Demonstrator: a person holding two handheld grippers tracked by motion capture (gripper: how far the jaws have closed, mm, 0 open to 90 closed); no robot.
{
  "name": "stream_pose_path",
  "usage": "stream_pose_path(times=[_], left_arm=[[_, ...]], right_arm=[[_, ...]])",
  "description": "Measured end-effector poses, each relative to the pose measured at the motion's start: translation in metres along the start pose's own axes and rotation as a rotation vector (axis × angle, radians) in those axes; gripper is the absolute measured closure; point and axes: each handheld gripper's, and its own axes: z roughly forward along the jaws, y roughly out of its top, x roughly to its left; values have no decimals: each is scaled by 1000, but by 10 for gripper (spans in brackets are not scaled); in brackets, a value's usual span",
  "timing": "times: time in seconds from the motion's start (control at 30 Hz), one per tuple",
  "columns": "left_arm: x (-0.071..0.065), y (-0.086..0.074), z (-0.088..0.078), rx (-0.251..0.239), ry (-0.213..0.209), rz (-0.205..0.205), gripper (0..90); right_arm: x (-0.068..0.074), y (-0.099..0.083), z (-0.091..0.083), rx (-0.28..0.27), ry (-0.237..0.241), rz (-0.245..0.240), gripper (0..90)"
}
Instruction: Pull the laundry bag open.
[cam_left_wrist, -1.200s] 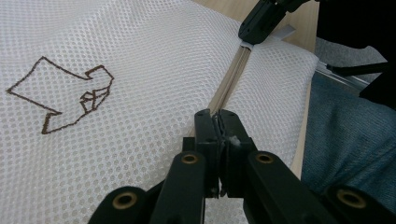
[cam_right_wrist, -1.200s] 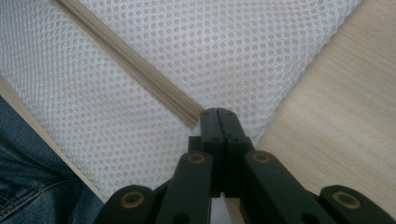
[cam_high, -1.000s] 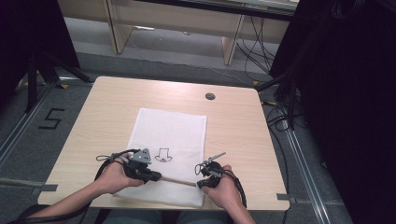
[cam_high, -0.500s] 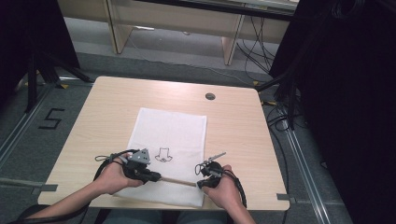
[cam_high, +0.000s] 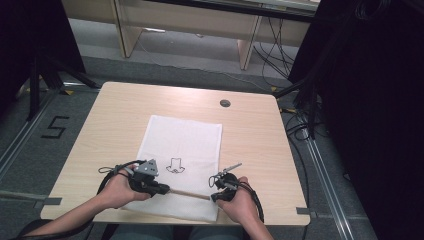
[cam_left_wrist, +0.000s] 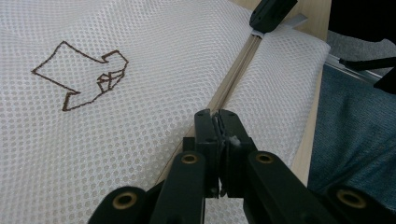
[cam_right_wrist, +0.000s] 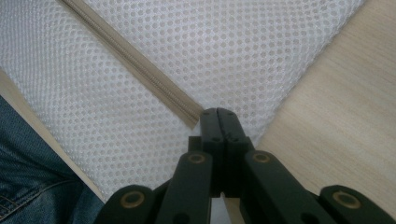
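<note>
A white mesh bag (cam_high: 182, 140) lies flat on the wooden table (cam_high: 120, 110), with a brown stitched motif (cam_high: 175, 166) at its middle. A tan zipper (cam_high: 190, 193) runs across its near end. My left gripper (cam_high: 165, 190) is at the zipper's left end. In the left gripper view that gripper (cam_left_wrist: 218, 126) is shut on a small pale zipper pull, and the zipper (cam_left_wrist: 233, 79) leads off to the other gripper (cam_left_wrist: 266, 16). My right gripper (cam_high: 214, 196) is at the zipper's right end. The right gripper view has it (cam_right_wrist: 217, 114) pinching the mesh (cam_right_wrist: 233, 46) just past the zipper's (cam_right_wrist: 135, 60) end.
A round dark grommet (cam_high: 225, 103) sits in the tabletop at the back right. The table's near edge lies just behind both hands, over the person's jeans (cam_right_wrist: 28, 163). Cables (cam_high: 300, 125) run on the floor to the right, and a taped "5" (cam_high: 55, 127) marks the floor left.
</note>
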Motion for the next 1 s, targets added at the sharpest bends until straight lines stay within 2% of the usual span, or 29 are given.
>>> stream_pose_path(times=[0.07, 0.1, 0.13, 0.17, 0.2, 0.23, 0.3, 0.33, 0.4, 0.43, 0.47, 0.57, 0.6, 0.67, 0.77, 0.8, 0.83, 0.9, 0.93, 0.97, 1.0], left_arm=[[0, 0, 0, 1, 0, -14, 873], [0, 0, 0, 2, -2, -9, 873], [0, 0, -1, 19, 17, 19, 872], [0, 0, -1, 19, 17, 19, 900], [5, -2, -7, 70, 114, 69, 900], [5, -2, -7, 70, 114, 69, 900], [13, -7, -14, 0, 55, -28, 900], [14, -9, -17, -23, 43, -57, 900], [15, -10, -21, -27, 58, -42, 900], [14, -9, -19, -33, 39, -46, 900], [14, -9, -19, -33, 39, -46, 900], [13, -8, -14, -31, 26, -34, 899], [12, -9, -10, -35, 12, -57, 899], [12, -11, -6, -25, 4, -40, 886], [12, -10, -3, -27, 9, -16, 774], [10, -10, 0, -30, -4, -44, 730], [10, -10, 0, -30, -4, -44, 699], [8, -11, 4, -6, -8, -27, 686], [5, -12, 7, -2, -16, -35, 681], [5, -12, 10, 7, -20, -15, 681], [3, -12, 12, 17, -13, -21, 684]], right_arm=[[0, 0, 0, -4, -1, 0, 900], [0, 0, 0, -2, 0, 0, 900], [0, 0, 0, 0, 2, 1, 900], [0, 0, 0, 0, 2, 1, 900], [0, 0, 0, -1, -1, 1, 900], [0, 0, 0, -1, -1, 1, 900], [-1, 0, -1, 0, -4, 12, 900], [0, -1, -2, 5, -2, 24, 900], [-2, 0, -1, 2, 1, 9, 900], [-1, 1, -1, 6, -9, 4, 900], [0, 1, -1, 9, -10, 18, 900], [-1, 0, -1, 2, -6, 13, 900], [-1, 0, -1, 2, -6, 13, 900], [0, 0, -2, 11, -2, 28, 900], [-2, 0, -1, 2, 1, 28, 900], [-2, 0, -1, 2, 1, 27, 900], [-2, 0, -1, 2, 1, 27, 900], [-1, 0, -1, 8, -4, 24, 900], [-1, 0, -1, 4, -1, 14, 900], [0, 0, -1, 13, -7, 33, 900], [-1, 0, -1, 2, -4, 14, 900]])
